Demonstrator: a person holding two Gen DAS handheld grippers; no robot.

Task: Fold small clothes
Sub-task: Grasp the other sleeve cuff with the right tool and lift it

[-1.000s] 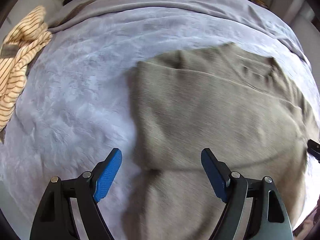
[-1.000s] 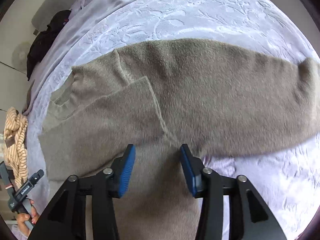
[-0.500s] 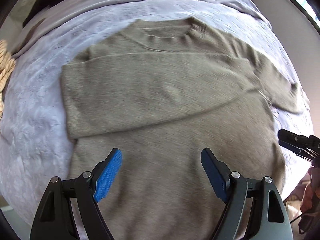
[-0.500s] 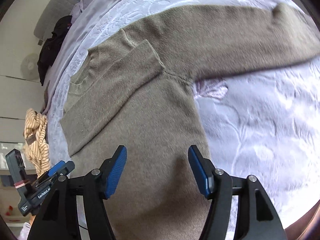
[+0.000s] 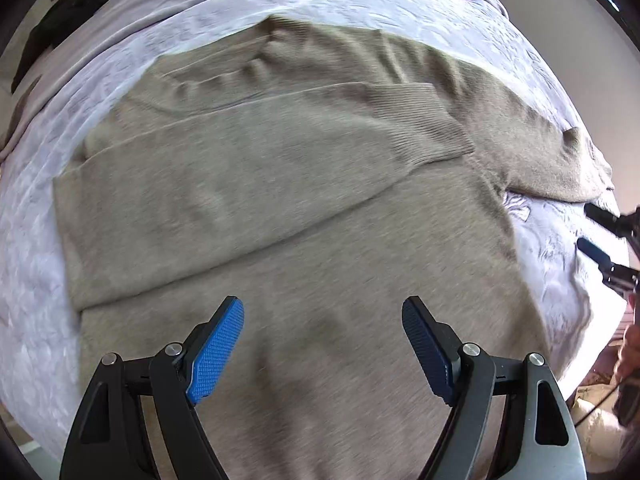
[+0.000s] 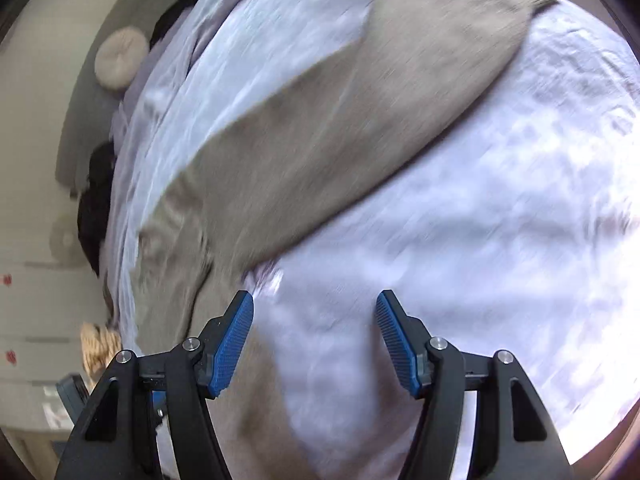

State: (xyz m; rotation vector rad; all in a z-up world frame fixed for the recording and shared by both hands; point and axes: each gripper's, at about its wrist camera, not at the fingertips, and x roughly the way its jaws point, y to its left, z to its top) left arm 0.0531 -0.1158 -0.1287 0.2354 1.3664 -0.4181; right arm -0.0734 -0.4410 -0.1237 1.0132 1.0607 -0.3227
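Observation:
An olive-grey knit sweater (image 5: pixel 304 216) lies flat on a pale lilac bedspread (image 5: pixel 36 256). One sleeve (image 5: pixel 248 168) is folded across its chest; the other sleeve (image 6: pixel 360 108) stretches out over the bedspread (image 6: pixel 500 220), its cuff at the upper right of the right wrist view. My left gripper (image 5: pixel 323 344) hangs open above the sweater's lower body, nothing between its blue pads. My right gripper (image 6: pixel 315 340) is open above the bare bedspread just beside the sweater's side edge (image 6: pixel 208 280), below the stretched sleeve. The right gripper's fingertips (image 5: pixel 596 252) also show at the right edge of the left wrist view.
A striped cream garment (image 6: pixel 98 344) lies past the sweater at the left edge. A round beige cushion (image 6: pixel 122 56) and dark clothing (image 6: pixel 96 208) sit along the bed's far side. A hand (image 5: pixel 630 348) shows at the right rim.
Both grippers have swept sideways across the sweater. The left went from the folded sleeve's edge to the lower body. The right left the armpit for bare bedspread and its jaws widened.

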